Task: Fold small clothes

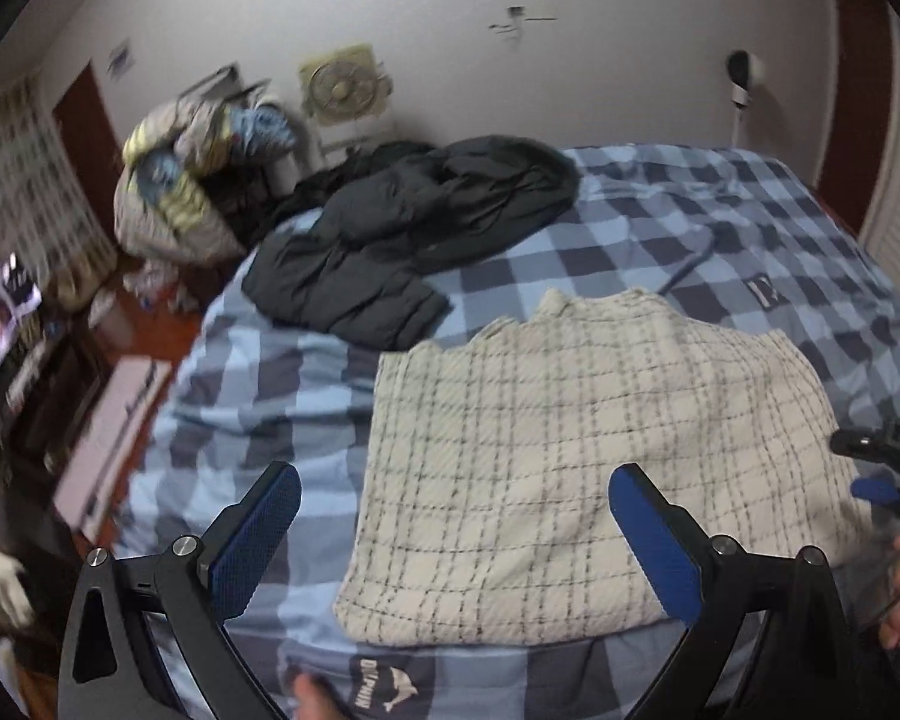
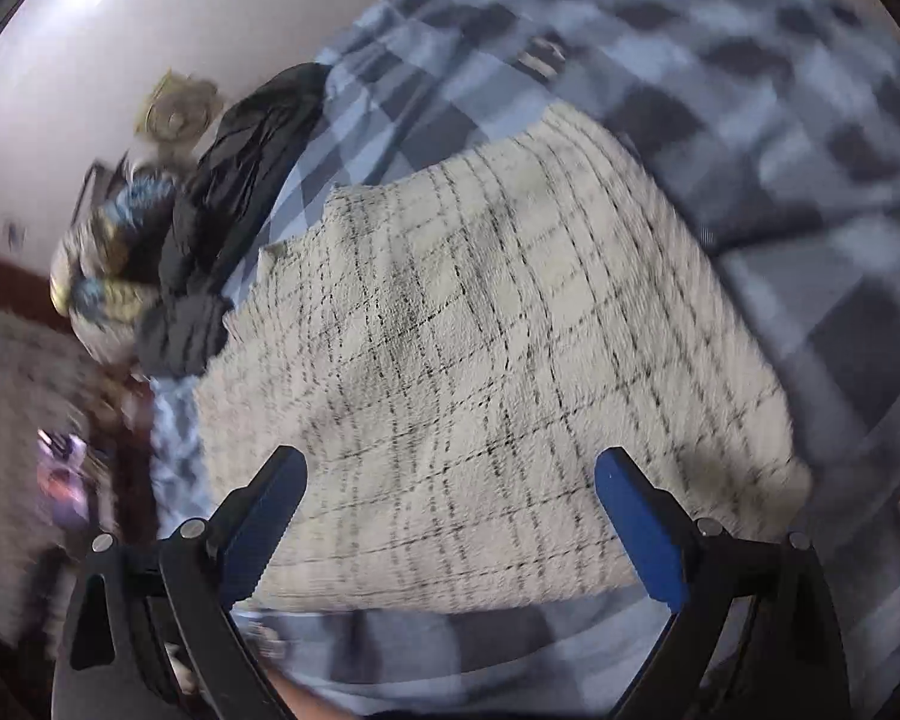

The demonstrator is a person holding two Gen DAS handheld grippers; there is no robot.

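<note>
A cream garment with a dark grid pattern [image 1: 582,468] lies folded into a rough rectangle on the blue checked bed cover [image 1: 720,222]. My left gripper [image 1: 456,534] hovers open over its near left part, with nothing between the blue pads. In the left wrist view the right gripper [image 1: 876,468] shows at the right edge, held by a hand. In the right wrist view the same garment [image 2: 480,360] fills the middle, blurred. My right gripper [image 2: 450,516] is open above its near edge and holds nothing.
A black padded jacket [image 1: 414,234] lies crumpled on the bed beyond the garment. A pile of clothes [image 1: 192,180] and a box fan [image 1: 339,87] stand by the far wall. Cluttered furniture [image 1: 42,396] lines the left side. A foot [image 1: 312,696] shows below the bed edge.
</note>
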